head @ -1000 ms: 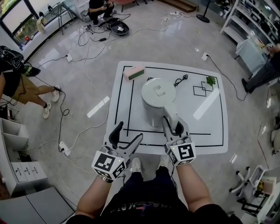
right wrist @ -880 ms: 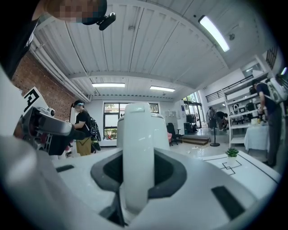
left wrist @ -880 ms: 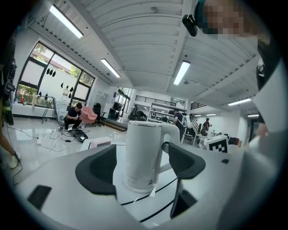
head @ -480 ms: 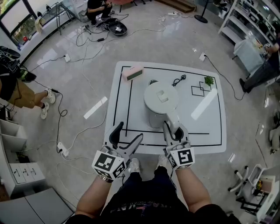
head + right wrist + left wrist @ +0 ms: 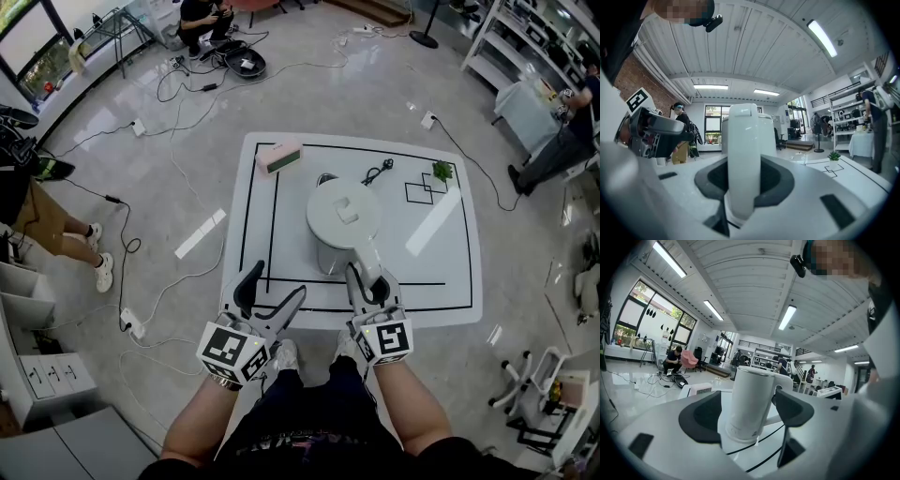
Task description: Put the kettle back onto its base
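clamping the kettle [image 5: 344, 214] by its handle [image 5: 364, 255], the right gripper [image 5: 367, 274] sits on the kettle's near side, its pads pressed against both sides of the handle. left of the handle, the left gripper [image 5: 277, 283] hangs with jaws spread and empty, apart from the kettle. the white kettle is upright over the middle of the table [image 5: 441, 272], lid shut. just beyond the kettle lies a black cord [image 5: 380, 172]. a pink box [image 5: 281, 157] is beyond-left and a small plant [image 5: 442, 172] beyond-right.
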The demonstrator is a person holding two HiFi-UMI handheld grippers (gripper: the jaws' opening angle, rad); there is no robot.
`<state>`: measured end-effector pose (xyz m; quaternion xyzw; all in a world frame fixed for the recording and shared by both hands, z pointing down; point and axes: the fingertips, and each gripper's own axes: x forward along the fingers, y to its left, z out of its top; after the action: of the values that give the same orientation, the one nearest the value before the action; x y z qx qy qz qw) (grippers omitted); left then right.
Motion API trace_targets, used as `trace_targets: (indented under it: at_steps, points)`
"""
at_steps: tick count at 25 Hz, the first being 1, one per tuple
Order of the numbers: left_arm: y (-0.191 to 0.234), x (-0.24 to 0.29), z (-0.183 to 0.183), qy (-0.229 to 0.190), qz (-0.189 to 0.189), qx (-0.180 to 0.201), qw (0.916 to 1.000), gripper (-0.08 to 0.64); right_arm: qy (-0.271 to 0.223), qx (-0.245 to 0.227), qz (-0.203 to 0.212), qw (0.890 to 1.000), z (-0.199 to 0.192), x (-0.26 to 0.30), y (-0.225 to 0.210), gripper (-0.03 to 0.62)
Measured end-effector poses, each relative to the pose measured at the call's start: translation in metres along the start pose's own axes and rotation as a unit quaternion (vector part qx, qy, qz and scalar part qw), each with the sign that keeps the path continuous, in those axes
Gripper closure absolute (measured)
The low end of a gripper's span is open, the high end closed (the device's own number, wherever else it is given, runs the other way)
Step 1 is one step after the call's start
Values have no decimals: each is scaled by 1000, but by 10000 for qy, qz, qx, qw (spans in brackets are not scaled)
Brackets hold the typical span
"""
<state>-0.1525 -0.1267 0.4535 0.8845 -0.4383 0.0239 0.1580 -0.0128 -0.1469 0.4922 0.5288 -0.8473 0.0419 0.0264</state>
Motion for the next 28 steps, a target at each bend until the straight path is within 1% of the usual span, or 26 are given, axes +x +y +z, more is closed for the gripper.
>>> trace_targets:
  at_steps: [11, 14, 17, 28]
  points:
    - [-1, -5, 1, -16, -71, 29, 10000, 195, -61, 47, -145, 9999, -2, -7, 3, 489]
    - [1, -5, 2, -14, -77, 29, 10000, 195, -26, 60, -189, 9998, -9, -8, 4, 489]
    - [2, -5, 2, 6, -93, 47, 9999, 195, -6, -32, -136, 9999, -11, -9, 6, 491]
    - [-1, -1, 3, 15, -172, 92, 9998, 195, 47, 8, -94, 9999, -11, -8, 5, 489]
